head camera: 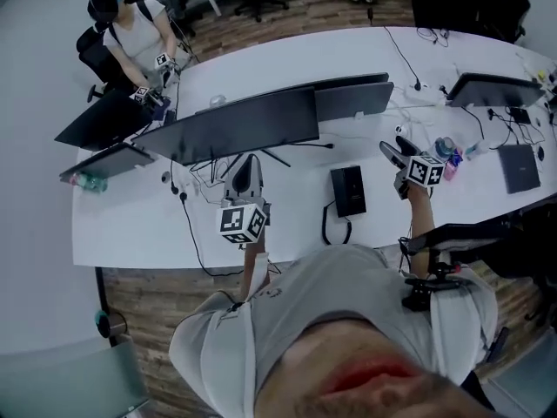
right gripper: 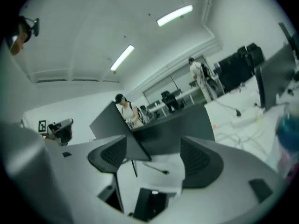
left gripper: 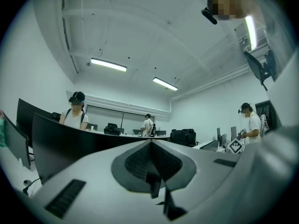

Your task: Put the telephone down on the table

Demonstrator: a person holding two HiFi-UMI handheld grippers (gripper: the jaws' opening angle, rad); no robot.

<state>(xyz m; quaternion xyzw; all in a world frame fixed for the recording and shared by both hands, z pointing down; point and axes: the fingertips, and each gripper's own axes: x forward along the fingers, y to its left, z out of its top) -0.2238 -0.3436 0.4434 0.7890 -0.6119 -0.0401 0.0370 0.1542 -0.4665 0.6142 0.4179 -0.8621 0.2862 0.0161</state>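
Observation:
The black telephone (head camera: 348,190) lies flat on the white table (head camera: 130,225), its cord curling off at its near left side. My right gripper (head camera: 393,151) hangs in the air to the right of it, jaws wide open and empty. In the right gripper view the open right gripper (right gripper: 152,157) looks out level over the desk, and the telephone (right gripper: 149,204) shows low down between the pads. My left gripper (head camera: 246,168) is held left of the telephone, in front of the monitors. The left gripper (left gripper: 152,164) is shut, pads together with nothing in them.
Two dark monitors (head camera: 235,124) stand in a row behind the telephone, with cables under them. At the right are another monitor (head camera: 492,90), a bottle (head camera: 446,149) and a dark laptop (head camera: 520,168). A seated person (head camera: 130,33) works at the far left end.

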